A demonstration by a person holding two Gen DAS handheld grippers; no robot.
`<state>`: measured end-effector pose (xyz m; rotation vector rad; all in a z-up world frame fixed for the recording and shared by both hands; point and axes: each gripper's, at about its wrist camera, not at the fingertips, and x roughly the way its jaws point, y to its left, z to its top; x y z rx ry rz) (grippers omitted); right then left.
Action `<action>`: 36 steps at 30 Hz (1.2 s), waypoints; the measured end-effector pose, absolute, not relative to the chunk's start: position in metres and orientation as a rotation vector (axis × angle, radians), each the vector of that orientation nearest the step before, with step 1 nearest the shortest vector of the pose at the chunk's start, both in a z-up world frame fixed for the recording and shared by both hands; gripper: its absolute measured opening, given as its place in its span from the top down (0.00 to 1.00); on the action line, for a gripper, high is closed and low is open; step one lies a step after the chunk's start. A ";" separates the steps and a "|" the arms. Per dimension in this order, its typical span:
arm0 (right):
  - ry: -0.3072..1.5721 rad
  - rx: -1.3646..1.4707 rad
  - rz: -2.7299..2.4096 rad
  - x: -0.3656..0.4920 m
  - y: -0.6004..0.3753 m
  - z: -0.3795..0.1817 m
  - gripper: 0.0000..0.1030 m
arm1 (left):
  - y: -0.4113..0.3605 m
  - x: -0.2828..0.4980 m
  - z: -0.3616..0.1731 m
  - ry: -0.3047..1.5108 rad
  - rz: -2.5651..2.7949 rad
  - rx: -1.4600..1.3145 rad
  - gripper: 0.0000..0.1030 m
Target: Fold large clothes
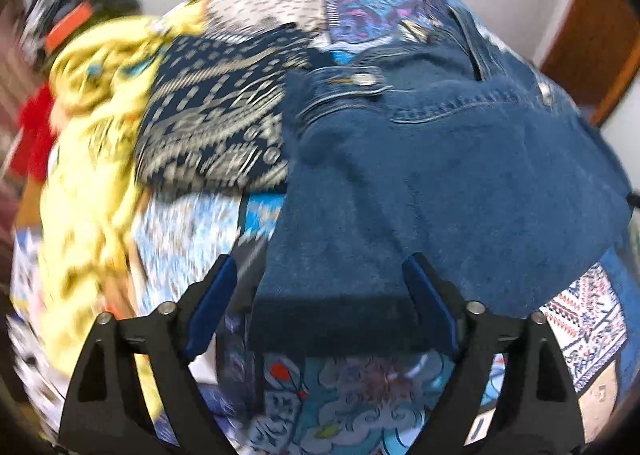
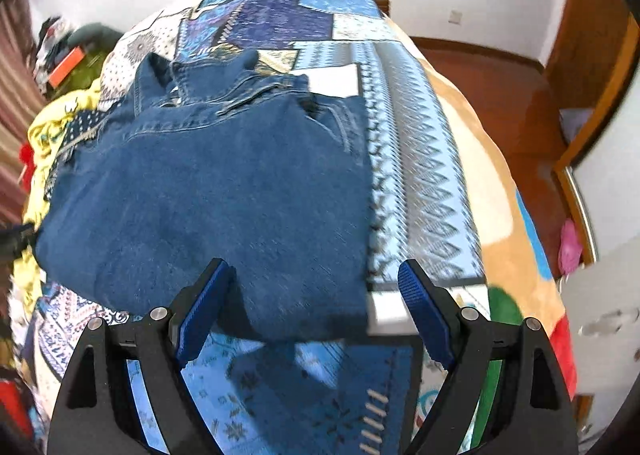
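Note:
A pair of blue jeans lies folded on the patchwork quilt, waistband and button at the far side. My left gripper hovers open over the near folded edge, blue pads wide apart with the denim edge lying between them, not pinched. In the right wrist view the same jeans spread left of centre. My right gripper is open above their near right corner; its left pad is over denim and its right pad over the quilt.
Left of the jeans lies a navy patterned cloth and a crumpled yellow garment, with something red beyond. The bed's right edge drops to a wooden floor; a wooden door frame stands there.

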<state>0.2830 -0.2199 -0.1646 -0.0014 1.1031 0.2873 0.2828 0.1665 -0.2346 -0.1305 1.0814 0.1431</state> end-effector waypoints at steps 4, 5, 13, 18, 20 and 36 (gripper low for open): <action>1.098 -0.033 0.234 0.274 -0.226 -0.160 0.19 | 0.181 0.253 -0.235 1.055 0.238 -0.216 0.14; 1.090 -0.064 0.211 0.271 -0.226 -0.159 0.19 | 0.184 0.246 -0.236 1.058 0.260 -0.224 0.14; 1.038 -0.139 0.196 0.259 -0.218 -0.138 0.19 | 0.205 0.210 -0.214 1.004 0.286 -0.337 0.14; 0.965 -0.111 0.268 0.252 -0.193 -0.114 0.19 | 0.198 0.215 -0.209 0.993 0.148 -0.552 0.14; 0.944 -0.103 0.316 0.252 -0.177 -0.107 0.19 | 0.194 0.218 -0.212 0.987 0.101 -0.648 0.14; 1.050 -0.163 0.501 0.259 -0.087 -0.149 0.19 | 0.184 0.243 -0.287 1.001 0.020 -1.059 0.15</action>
